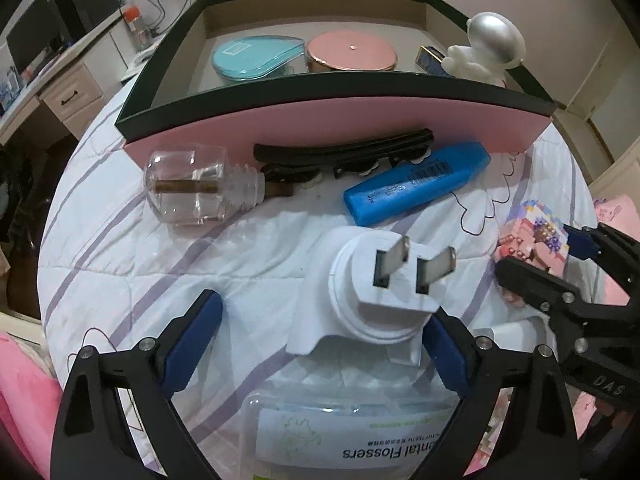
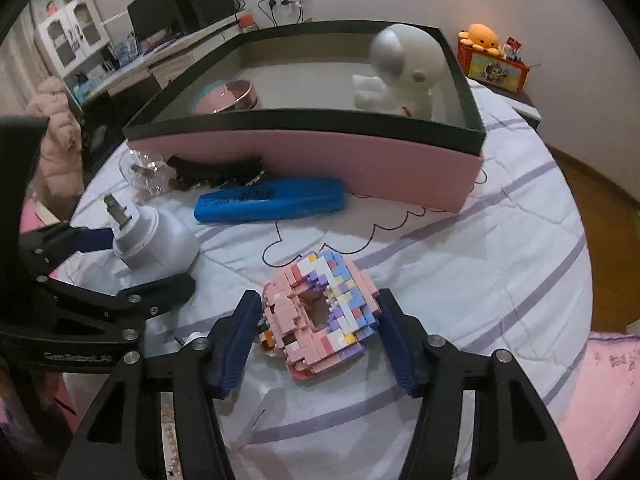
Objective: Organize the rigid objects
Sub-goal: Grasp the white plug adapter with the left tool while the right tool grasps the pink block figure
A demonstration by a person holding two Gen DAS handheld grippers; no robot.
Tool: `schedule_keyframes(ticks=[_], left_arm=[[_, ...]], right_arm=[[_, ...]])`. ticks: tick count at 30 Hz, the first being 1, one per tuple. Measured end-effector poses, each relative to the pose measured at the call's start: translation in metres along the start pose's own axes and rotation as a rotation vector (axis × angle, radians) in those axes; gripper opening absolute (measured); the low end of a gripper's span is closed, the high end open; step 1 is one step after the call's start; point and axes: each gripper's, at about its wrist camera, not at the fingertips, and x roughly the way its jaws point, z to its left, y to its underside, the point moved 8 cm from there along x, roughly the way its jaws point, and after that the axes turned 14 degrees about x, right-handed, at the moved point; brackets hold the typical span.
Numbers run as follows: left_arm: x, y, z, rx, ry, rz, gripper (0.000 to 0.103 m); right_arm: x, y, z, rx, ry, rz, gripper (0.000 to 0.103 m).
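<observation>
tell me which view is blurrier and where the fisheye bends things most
The right wrist view is softer: the astronaut figure and the print on the blue tube smear. The left wrist view is crisper, with the white plug sharp. Both bow the pink box front into a curve and darken at the corners.

Plug adapter (image 1: 360, 292): I note smooth white plastic, bare metal prongs.
Bottle (image 1: 192, 188): clear, glossy.
Box (image 1: 336, 128): matt pink card.
Bedsheet (image 2: 500, 264): quilted cloth.
Block model (image 2: 320, 312): studded plastic.
</observation>
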Motion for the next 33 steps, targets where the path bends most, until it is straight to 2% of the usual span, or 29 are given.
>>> schedule_keyframes(ticks=[3, 4, 5, 10, 15, 25, 33], left_arm=[[-0.004, -0.006, -0.007, 0.009, 0.026, -0.036, 0.078], [-0.005, -0.007, -0.006, 0.007, 0.028, -0.05, 0.064], [-0.006, -0.008, -0.005, 0.005, 0.023, -0.055, 0.055], [-0.008, -0.005, 0.002, -0.026, 0.086, -0.056, 0.055], [-0.007, -0.015, 0.006, -0.047, 0.1, -0.049, 0.055], [-0.019, -0.025, -0.001, -0.051, 0.08, -0.071, 0.055], [-0.06, -0.028, 0.001, -0.037, 0.052, -0.161, 0.054]], right_arm=[[-0.003, -0.001, -0.005, 0.009, 0.011, -0.009, 0.059], [-0.004, -0.001, -0.009, 0.014, 0.016, -0.011, 0.059], [-0.004, -0.002, -0.01, 0.019, 0.02, -0.013, 0.059], [-0.004, -0.009, -0.018, 0.041, 0.028, -0.027, 0.059], [-0.005, -0.012, -0.019, 0.049, 0.021, -0.034, 0.059], [-0.026, -0.015, -0.015, 0.045, 0.024, -0.085, 0.059], [-0.071, -0.019, -0.002, 0.031, 0.031, -0.187, 0.059]])
